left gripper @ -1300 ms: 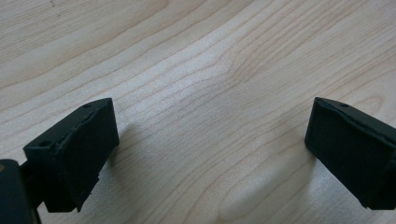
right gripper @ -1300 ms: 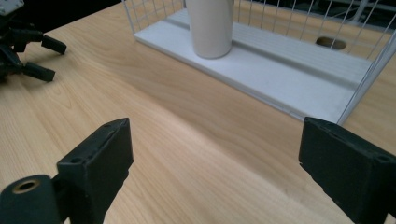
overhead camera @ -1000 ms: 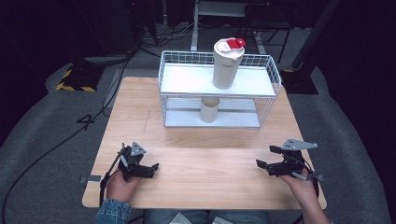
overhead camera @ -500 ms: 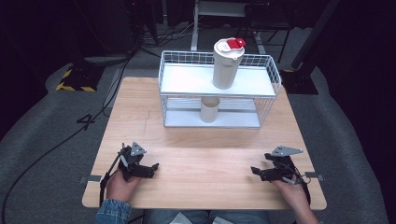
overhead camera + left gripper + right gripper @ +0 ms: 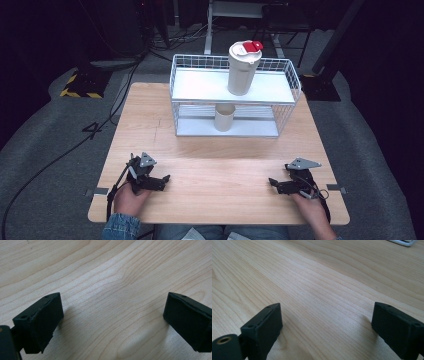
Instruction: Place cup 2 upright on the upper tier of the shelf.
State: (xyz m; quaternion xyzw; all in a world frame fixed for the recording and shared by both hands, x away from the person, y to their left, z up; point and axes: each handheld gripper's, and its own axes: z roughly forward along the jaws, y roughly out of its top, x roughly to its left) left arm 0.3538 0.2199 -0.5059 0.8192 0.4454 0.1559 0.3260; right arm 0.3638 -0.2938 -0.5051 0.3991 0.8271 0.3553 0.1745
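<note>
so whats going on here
A person holds a hand-held gripper in each hand, both low over the near edge of the wooden table. The left hand-held gripper and right hand-held gripper are open and empty. Farther back, a wire rack carries a tumbler on top and a cup below.

high view overlooks table (image 5: 220, 165); both gripper views, seemingly close, share it.

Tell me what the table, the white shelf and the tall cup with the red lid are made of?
The table looks like pale wood, or a wood-look top: grain lines run across it, matte. The white shelf seems to be coated metal wire, a thin grid around flat white boards. The tall cup is probably smooth plastic, cream with a red lid, though that is hard to tell.
</note>
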